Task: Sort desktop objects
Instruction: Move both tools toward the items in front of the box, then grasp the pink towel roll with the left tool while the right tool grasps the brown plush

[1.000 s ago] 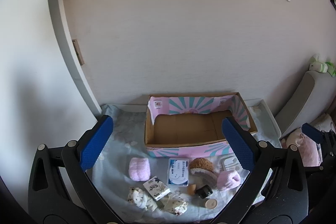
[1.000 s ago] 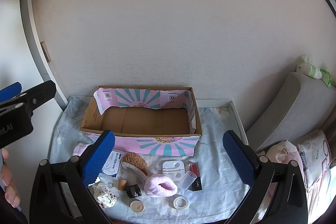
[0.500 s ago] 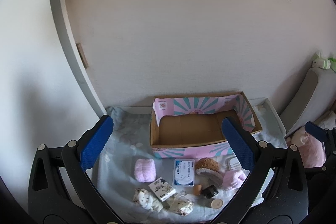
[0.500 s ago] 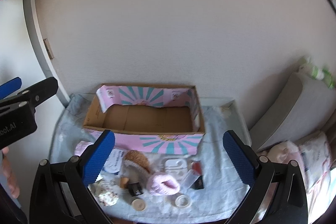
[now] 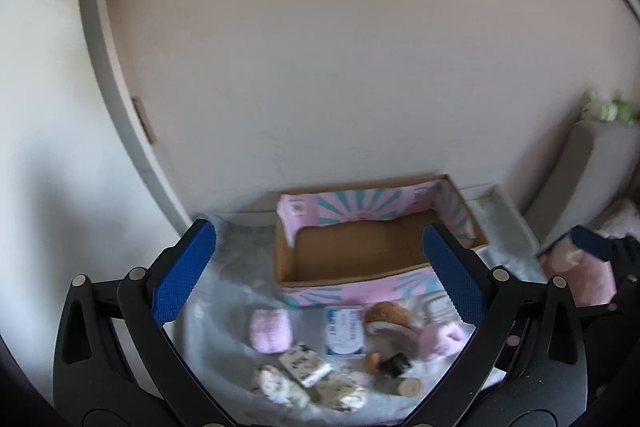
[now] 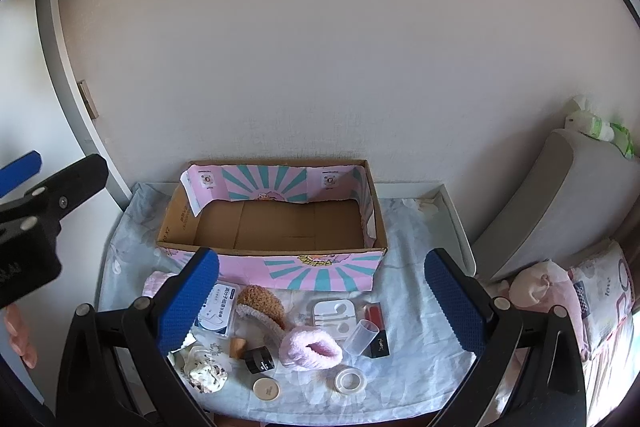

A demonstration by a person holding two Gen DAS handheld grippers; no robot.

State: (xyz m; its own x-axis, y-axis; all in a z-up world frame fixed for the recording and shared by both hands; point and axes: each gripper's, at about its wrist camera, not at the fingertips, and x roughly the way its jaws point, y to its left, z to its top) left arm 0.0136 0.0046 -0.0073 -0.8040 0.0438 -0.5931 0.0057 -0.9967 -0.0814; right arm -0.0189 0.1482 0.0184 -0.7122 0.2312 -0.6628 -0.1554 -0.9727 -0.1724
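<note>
A: What are the two tools looking like?

B: The left gripper [image 5: 320,269] is showing glossy black linkage arms with round silver rivets at the joints, and its jaws are wearing blue pads with a fine dotted texture.

A: And the other one?

B: The right gripper [image 6: 322,293] is showing the same build: black arms, silver rivets, blue dimpled pads. At nine o'clock in its view the left tool's black body is carrying part of a white marking, with a hand [image 6: 18,337] peeking out below.
</note>
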